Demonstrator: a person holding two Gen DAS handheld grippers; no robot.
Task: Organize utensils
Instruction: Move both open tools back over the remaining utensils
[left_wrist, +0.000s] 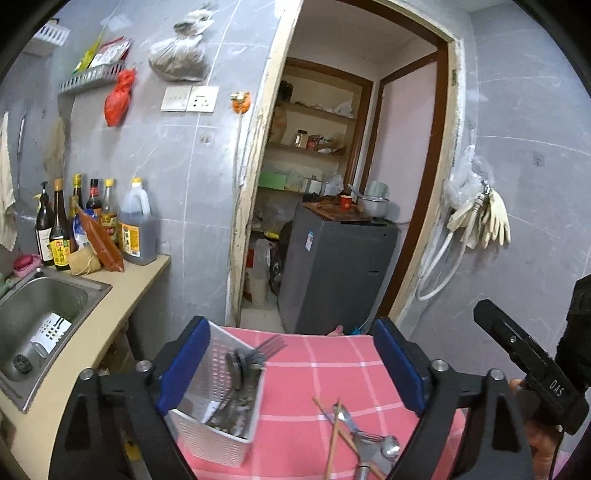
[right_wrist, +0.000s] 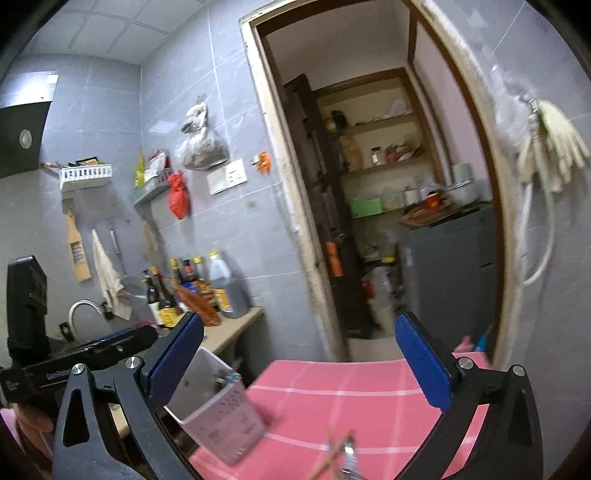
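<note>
A white perforated utensil holder stands on the pink checked cloth, with forks and spoons in it. Loose chopsticks, a spoon and a fork lie on the cloth near the bottom. My left gripper is open above the cloth, its left finger beside the holder. My right gripper is open and empty, raised above the cloth. The holder is at its lower left and the chopstick tips are at the bottom edge.
A steel sink with a second white holder in it is at left, with sauce bottles on the counter behind. A doorway ahead shows a grey appliance and shelves. Rubber gloves hang on the right wall.
</note>
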